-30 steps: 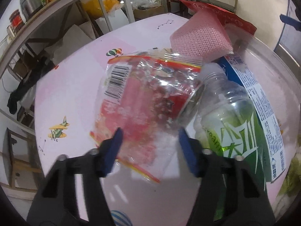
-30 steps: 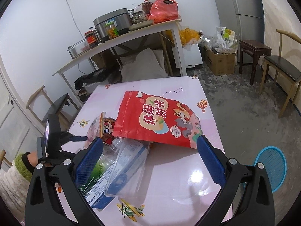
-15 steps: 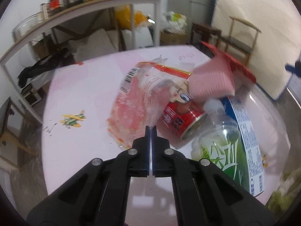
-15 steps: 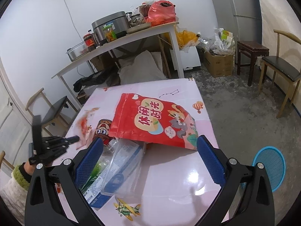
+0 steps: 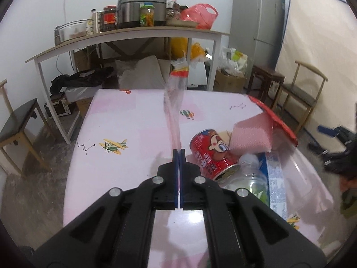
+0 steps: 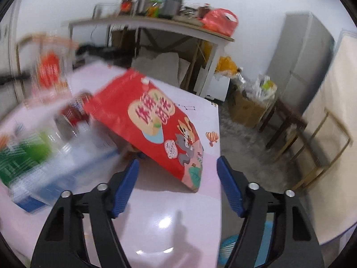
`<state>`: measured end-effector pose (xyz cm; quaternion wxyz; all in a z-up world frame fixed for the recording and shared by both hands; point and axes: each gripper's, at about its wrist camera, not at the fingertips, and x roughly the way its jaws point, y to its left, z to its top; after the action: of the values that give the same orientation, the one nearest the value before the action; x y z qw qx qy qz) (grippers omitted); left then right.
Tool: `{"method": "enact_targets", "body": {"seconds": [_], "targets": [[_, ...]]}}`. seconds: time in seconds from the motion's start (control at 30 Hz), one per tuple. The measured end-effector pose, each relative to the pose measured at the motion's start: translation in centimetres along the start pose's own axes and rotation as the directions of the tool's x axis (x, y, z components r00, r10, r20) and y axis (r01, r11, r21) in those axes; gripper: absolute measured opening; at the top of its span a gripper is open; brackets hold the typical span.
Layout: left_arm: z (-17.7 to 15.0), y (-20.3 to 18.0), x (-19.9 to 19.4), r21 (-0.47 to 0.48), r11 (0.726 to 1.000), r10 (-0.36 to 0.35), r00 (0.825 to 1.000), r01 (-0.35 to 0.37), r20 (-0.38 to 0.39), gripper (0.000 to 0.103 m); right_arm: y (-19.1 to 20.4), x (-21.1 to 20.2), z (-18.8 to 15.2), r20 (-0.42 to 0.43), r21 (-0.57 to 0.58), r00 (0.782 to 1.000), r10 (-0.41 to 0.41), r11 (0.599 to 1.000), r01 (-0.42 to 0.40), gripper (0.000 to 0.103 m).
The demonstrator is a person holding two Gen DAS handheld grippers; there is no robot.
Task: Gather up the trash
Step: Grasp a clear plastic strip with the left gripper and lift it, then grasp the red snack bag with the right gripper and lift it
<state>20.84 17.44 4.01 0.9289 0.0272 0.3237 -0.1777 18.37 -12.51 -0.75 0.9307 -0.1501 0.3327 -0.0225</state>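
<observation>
Beyond my pink tabletop (image 5: 138,178) stands a far shelf (image 5: 125,36) carrying a steel cooker (image 5: 141,7) and jars. A grey fridge (image 5: 256,20) stands right, with a wooden chair (image 5: 305,89) nearer.

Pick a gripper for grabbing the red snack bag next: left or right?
Right. The right gripper is open, closing around the red snack bag corner. The left gripper is shut on the clear wrapper.
</observation>
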Motion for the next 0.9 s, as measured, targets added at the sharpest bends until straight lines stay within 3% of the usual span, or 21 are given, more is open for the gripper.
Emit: {"method": "enact_targets", "body": {"seconds": [0.23, 0.3, 0.4, 0.5, 0.63, 0.7, 0.73, 0.9], "targets": [[-0.2, 0.6, -0.8, -0.078, 0.997, 0.002, 1.000, -0.001, 0.005, 0.000, 2.2, 3.3, 0.3, 0.033, -0.190, 0.996, -0.082, 0.978, 0.086, 0.054], [-0.3, 0.5, -1.1, -0.087, 0.996, 0.006, 1.000, -0.006, 0.009, 0.000, 2.8, 4.0, 0.5, 0.053, -0.235, 0.993, -0.107, 0.965, 0.116, 0.045], [-0.5, 0.5, -1.3, -0.101, 0.995, 0.006, 1.000, -0.005, 0.012, 0.000, 3.2, 4.5, 0.6, 0.051, -0.256, 0.991, -0.120, 0.958, 0.129, 0.031], [-0.6, 0.5, -1.6, -0.115, 0.993, 0.005, 1.000, -0.004, 0.016, 0.000, 3.3, 4.4, 0.7, 0.048, -0.244, 0.993, -0.112, 0.962, 0.120, 0.024], [-0.6, 0.3, -1.8, -0.117, 0.993, 0.002, 1.000, 0.001, 0.019, 0.000, 3.7, 4.3, 0.1, 0.061, -0.266, 0.989, -0.135, 0.953, 0.147, 0.027], [-0.6, 0.2, -1.8, -0.114, 0.993, 0.004, 1.000, -0.002, 0.018, 0.000, 3.9, 4.5, -0.1, 0.064, -0.278, 0.987, -0.147, 0.947, 0.159, 0.049], [-0.5, 0.2, -1.8, -0.116, 0.993, 0.003, 1.000, -0.001, 0.017, 0.000, 4.0, 4.7, -0.2, 0.073, -0.288, 0.985, -0.156, 0.942, 0.170, 0.052], [-0.5, 0.2, -1.8, -0.115, 0.993, 0.004, 1.000, -0.002, 0.017, 0.000, 3.8, 6.9, -0.1, 0.072, -0.307, 0.982, -0.175, 0.933, 0.189, 0.054]]}}
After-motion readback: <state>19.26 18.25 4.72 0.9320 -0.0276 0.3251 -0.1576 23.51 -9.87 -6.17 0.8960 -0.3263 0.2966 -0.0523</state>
